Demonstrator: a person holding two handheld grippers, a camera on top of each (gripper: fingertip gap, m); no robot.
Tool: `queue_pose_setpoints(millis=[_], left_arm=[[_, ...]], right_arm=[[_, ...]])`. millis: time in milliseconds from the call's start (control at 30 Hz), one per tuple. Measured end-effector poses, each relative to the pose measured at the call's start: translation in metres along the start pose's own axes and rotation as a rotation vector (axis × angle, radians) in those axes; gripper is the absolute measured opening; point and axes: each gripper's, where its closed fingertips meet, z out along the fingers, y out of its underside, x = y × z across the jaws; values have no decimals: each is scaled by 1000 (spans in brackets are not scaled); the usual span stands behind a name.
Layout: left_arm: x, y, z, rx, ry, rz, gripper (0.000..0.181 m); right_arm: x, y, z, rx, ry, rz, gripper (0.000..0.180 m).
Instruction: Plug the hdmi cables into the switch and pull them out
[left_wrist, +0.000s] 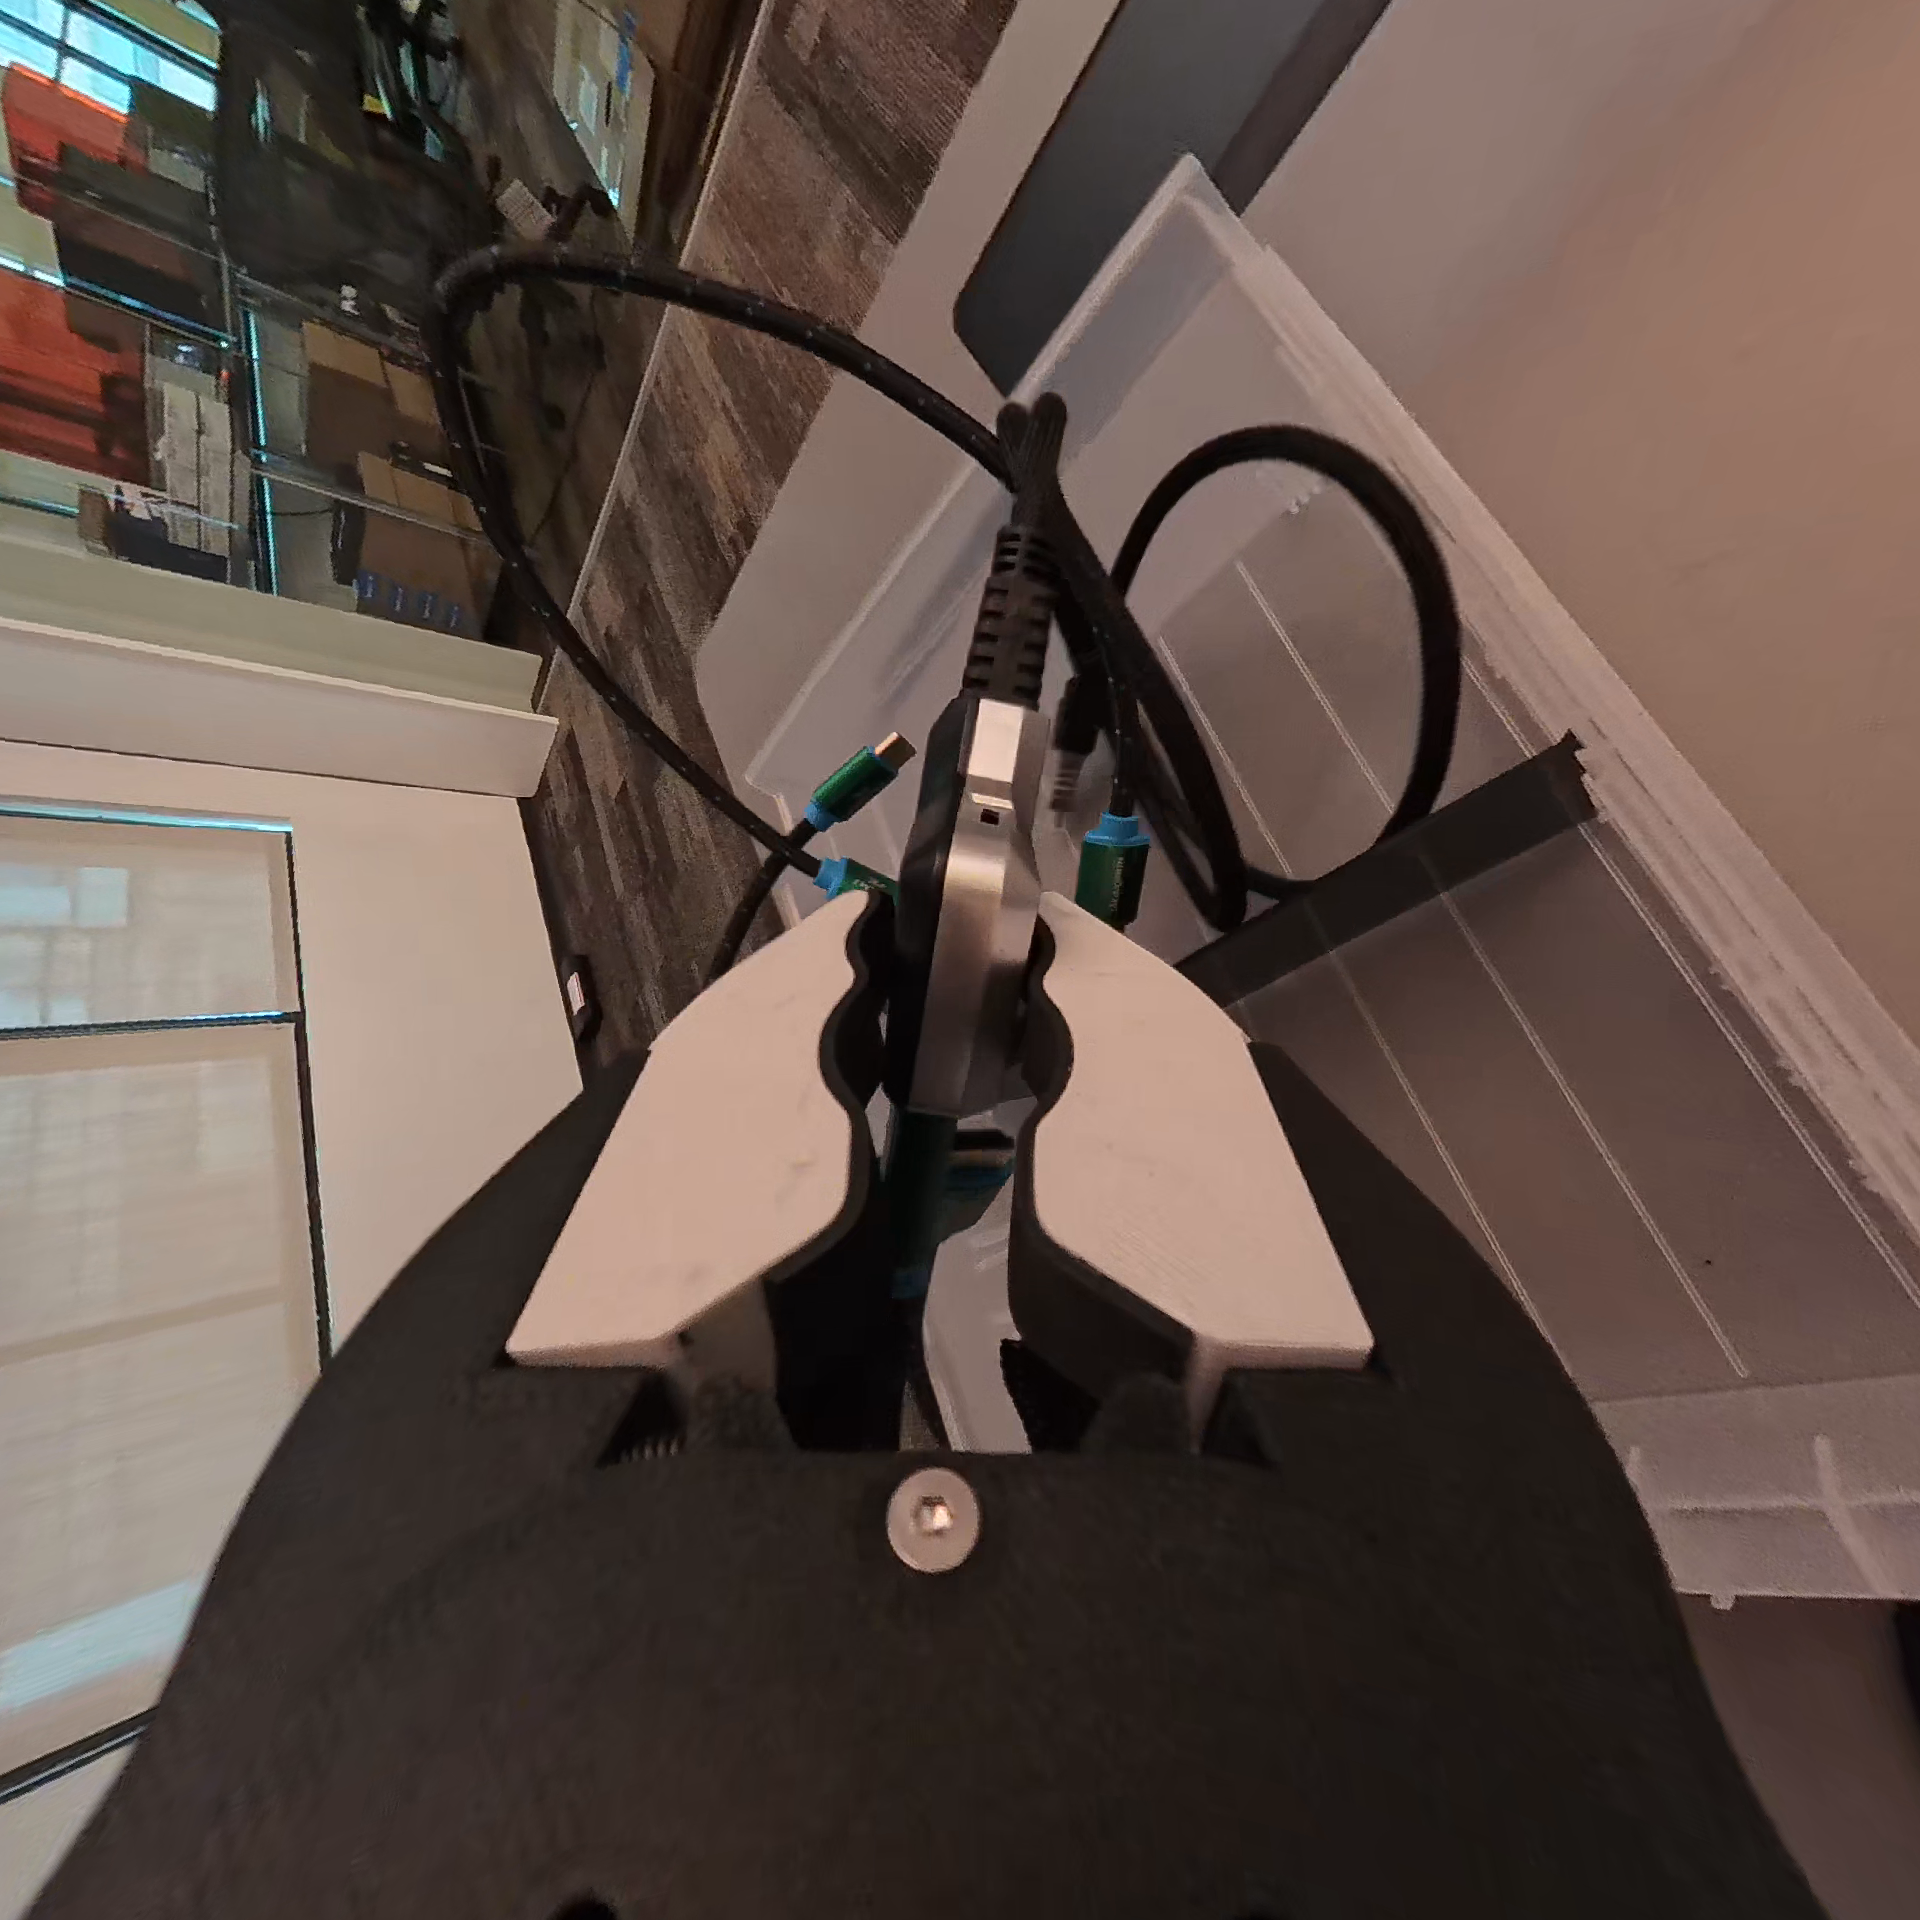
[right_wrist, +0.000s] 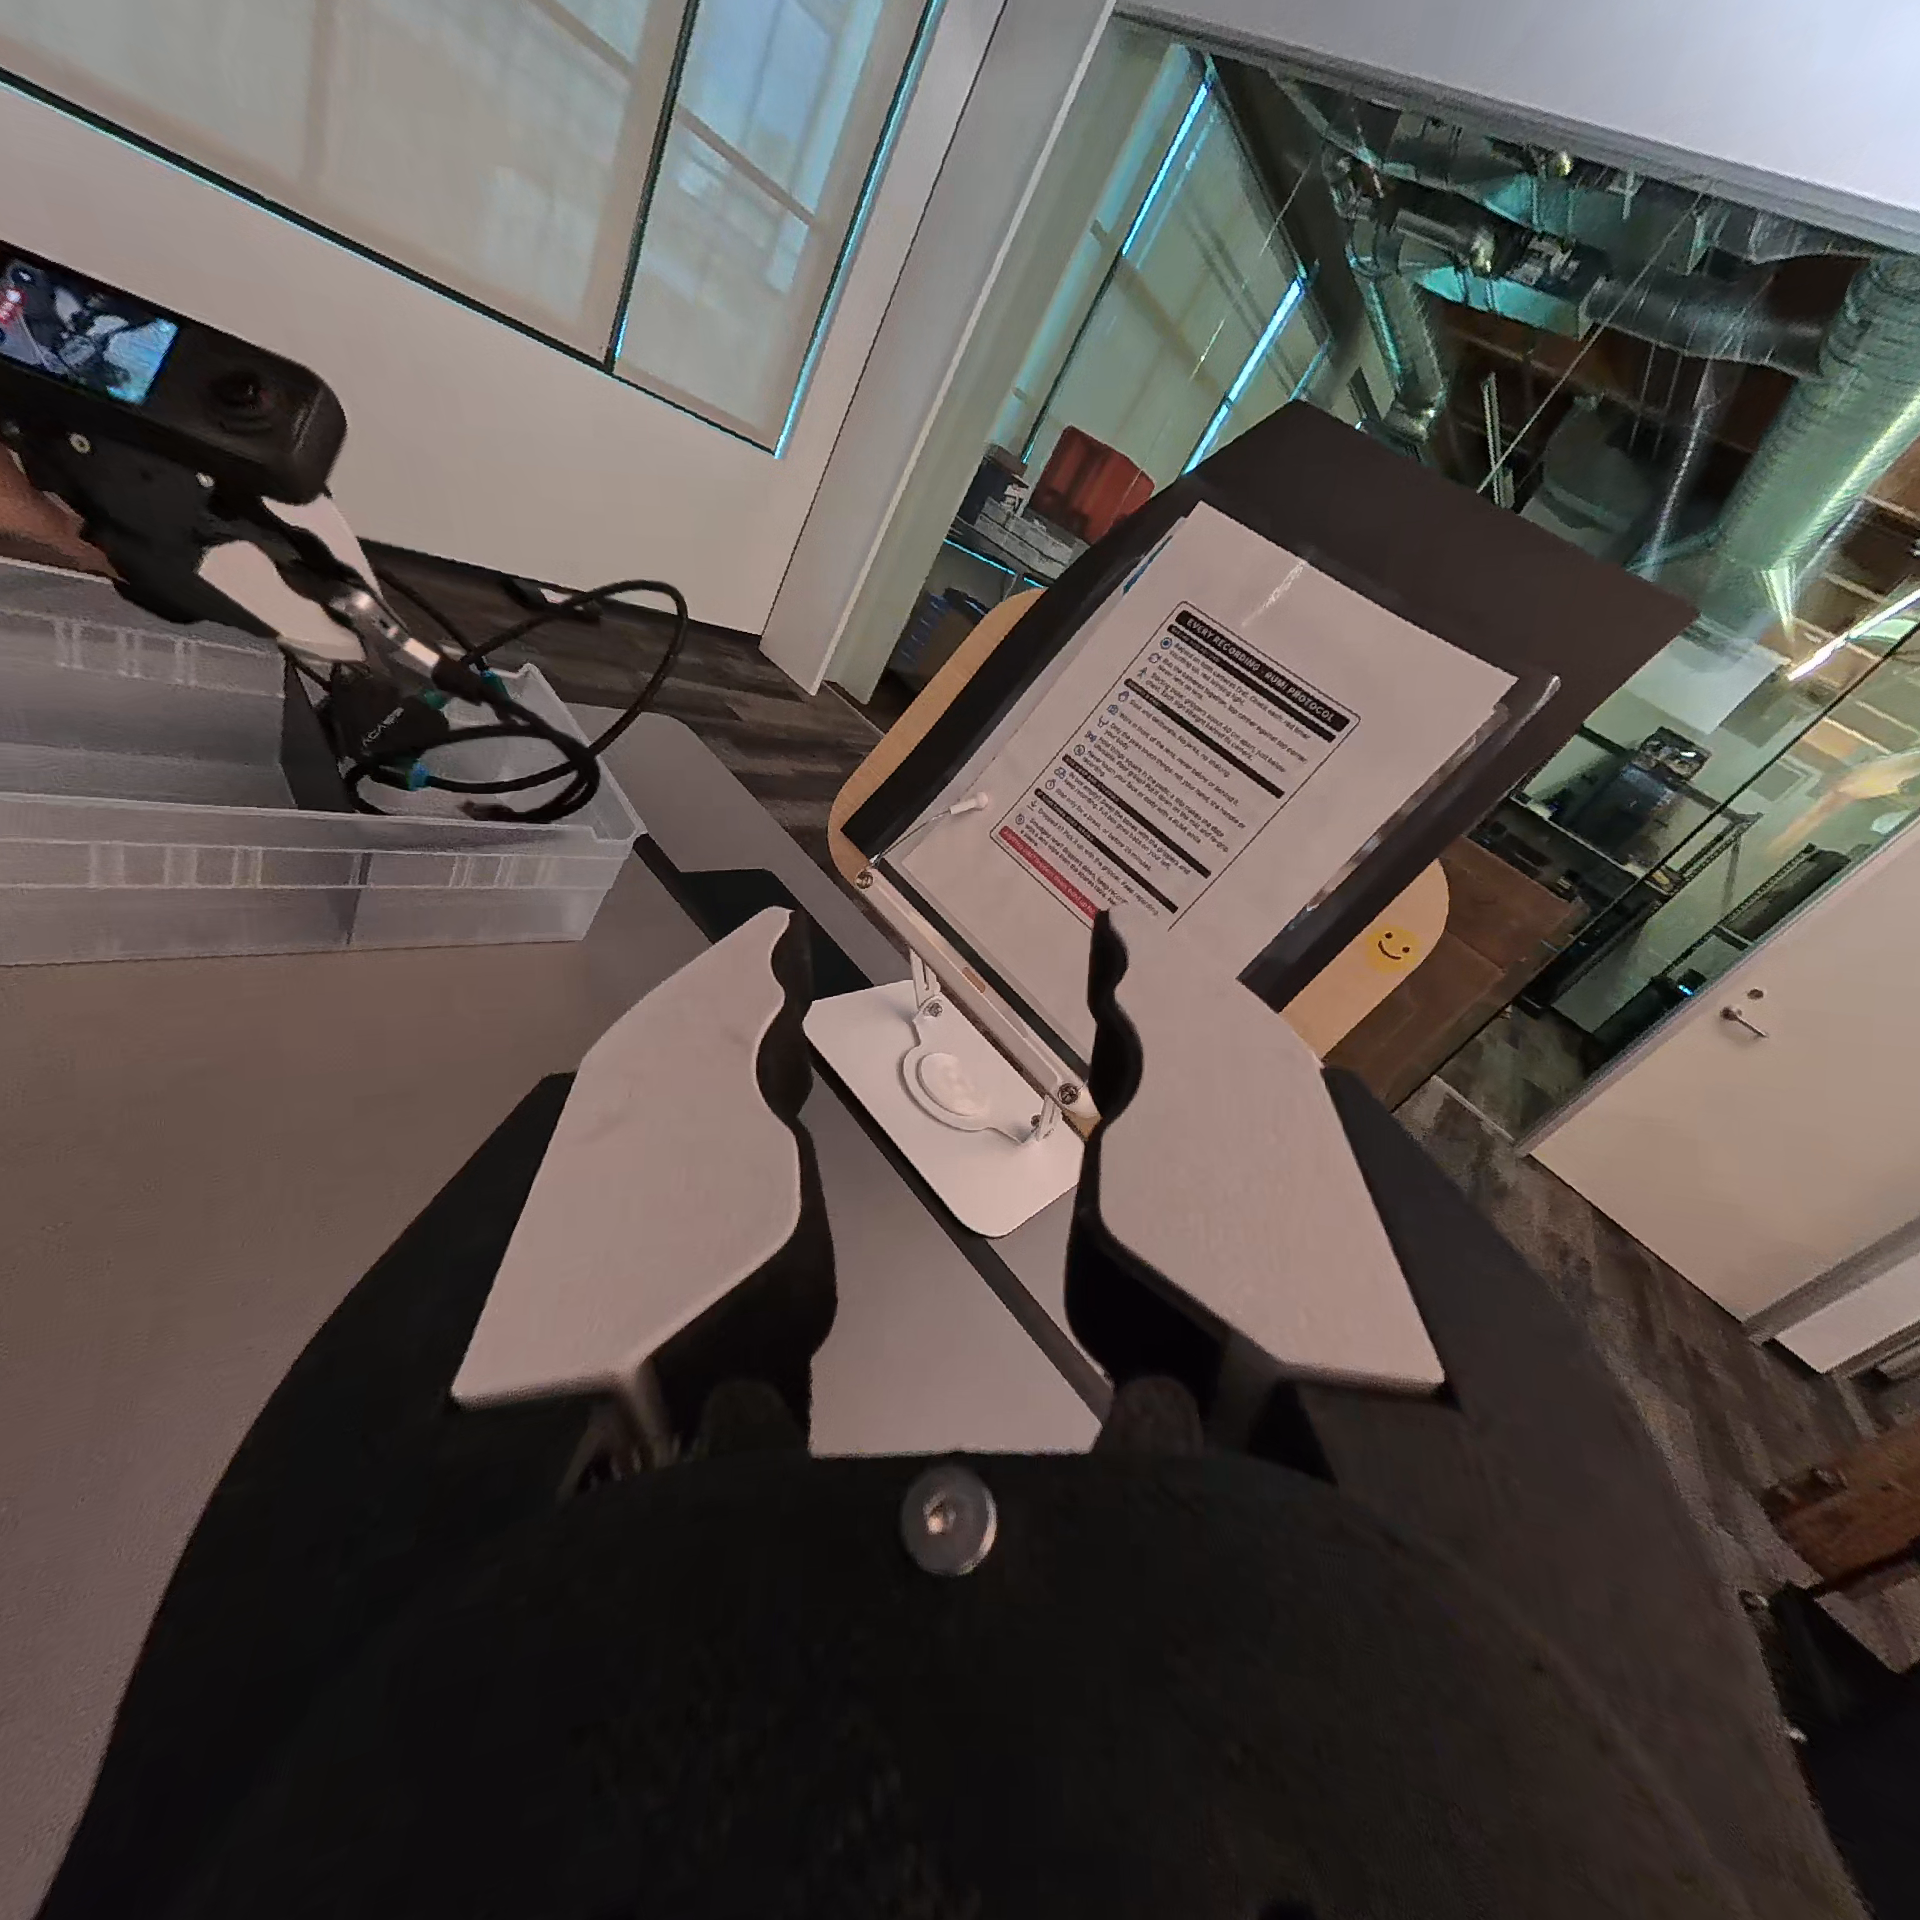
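Switch (left_wrist: 971, 935), a slim silver-grey slab, sits edge-on between the white fingers of the left gripper (left_wrist: 961, 925), which is pinched onto it; a judgement: it is gripped this way so its ports face away from the hand, free for plugging and pulling. At 12 o'clock from the claw a black ribbed plug (left_wrist: 1013, 634) runs out of the far end of the switch into a braided black cable (left_wrist: 582, 301) that loops off toward 10 o'clock. At 1 o'clock a green-and-blue plug (left_wrist: 1110, 862) hangs just beside the switch; whether it is seated I cannot tell. At 11 o'clock a green connector (left_wrist: 857, 774) with a bare metal tip sticks up loose. Behind all this lies a clear plastic bin (left_wrist: 1455, 935), over which the switch is held, likely so slack cable falls back inside.

The right gripper (right_wrist: 940, 935) is spread wide with nothing between its fingers, hovering above the grey table (right_wrist: 260, 1091). At 12 o'clock from it stands a printed sheet in a clear stand (right_wrist: 1195, 769); its wording is left unread. The plugs carry small lettering too blurred to make out. At 10 o'clock, well apart, the other claw and bin show.
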Motion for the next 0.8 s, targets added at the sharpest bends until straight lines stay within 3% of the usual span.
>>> queue_pose_setpoints(millis=[500,800], left_arm=[[-36,-36,-45,225,-73,-219,21],[-74,-52,-101,518,-104,-500,21]], right_arm=[[-6,30,21,-85,-34,16,50],[-11,39,28,-116,-44,9,49]])
